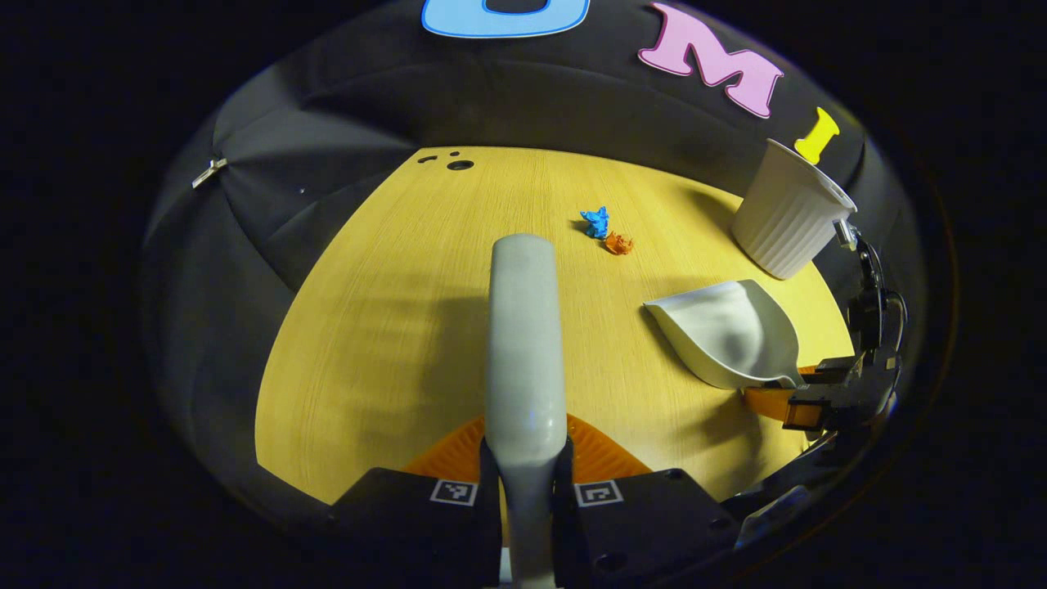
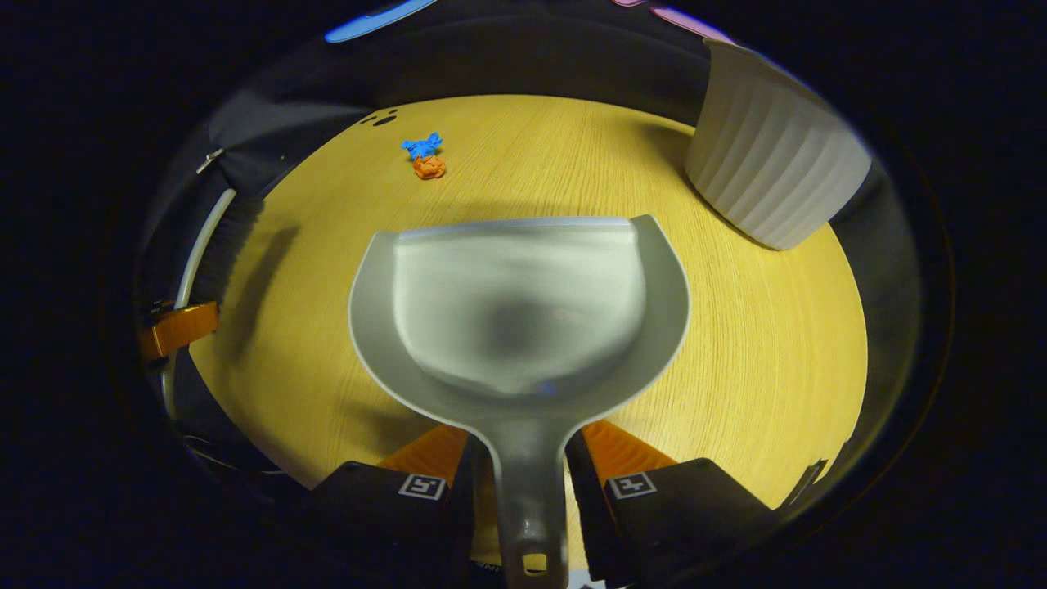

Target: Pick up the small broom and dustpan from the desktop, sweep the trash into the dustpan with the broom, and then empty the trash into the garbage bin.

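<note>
Broom (image 1: pixel 523 327) handle clamped in the left gripper (image 1: pixel 525 483), long axis pointing up-frame; right gripper (image 2: pixel 527 478) pinches the dustpan (image 2: pixel 519 315) handle. Trash scraps (image 1: pixel 606 231) lie just right of centre, upper frame, ahead of the broom, dustpan mouth facing them.

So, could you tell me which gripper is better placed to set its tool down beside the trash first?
Probably the right gripper: its dustpan already opens toward the blue scrap and orange scrap.
</note>
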The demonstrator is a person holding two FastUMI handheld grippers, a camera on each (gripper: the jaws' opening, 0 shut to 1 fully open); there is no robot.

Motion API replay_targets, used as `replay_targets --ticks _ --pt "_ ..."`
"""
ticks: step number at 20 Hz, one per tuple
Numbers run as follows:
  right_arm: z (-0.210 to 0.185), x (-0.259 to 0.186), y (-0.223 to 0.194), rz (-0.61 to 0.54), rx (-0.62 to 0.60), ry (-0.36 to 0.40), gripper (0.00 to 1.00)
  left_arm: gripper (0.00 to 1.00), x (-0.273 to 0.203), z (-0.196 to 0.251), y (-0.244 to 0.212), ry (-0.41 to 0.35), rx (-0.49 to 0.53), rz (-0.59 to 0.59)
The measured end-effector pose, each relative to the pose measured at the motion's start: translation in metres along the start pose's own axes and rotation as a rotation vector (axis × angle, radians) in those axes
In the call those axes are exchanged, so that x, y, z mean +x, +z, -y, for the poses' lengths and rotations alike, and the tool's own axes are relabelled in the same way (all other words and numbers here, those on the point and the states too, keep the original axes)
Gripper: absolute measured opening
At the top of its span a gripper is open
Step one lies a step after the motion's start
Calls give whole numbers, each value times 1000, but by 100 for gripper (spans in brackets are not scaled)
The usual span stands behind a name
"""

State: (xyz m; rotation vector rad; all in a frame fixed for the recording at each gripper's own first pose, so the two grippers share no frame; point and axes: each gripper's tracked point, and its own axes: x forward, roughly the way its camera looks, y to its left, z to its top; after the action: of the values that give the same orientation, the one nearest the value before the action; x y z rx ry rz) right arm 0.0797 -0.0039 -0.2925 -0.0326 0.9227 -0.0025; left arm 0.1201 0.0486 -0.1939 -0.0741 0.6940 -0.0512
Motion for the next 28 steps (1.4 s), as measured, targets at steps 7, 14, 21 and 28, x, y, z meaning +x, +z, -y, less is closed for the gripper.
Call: replay_targets --ticks 7,14,21,28 --pt "0 -1 -1 -16 -11 57 37 29 27 4 29 26 66 -5" --pt "3 -3 -2 -58 -50 147 35 29 74 10 80 24 185 -26" --pt "24 -1 0 -24 -144 150 35 29 140 3 132 63 380 -71" --pt "27 -3 -2 -45 -148 165 35 29 188 15 183 -36 671 -89"
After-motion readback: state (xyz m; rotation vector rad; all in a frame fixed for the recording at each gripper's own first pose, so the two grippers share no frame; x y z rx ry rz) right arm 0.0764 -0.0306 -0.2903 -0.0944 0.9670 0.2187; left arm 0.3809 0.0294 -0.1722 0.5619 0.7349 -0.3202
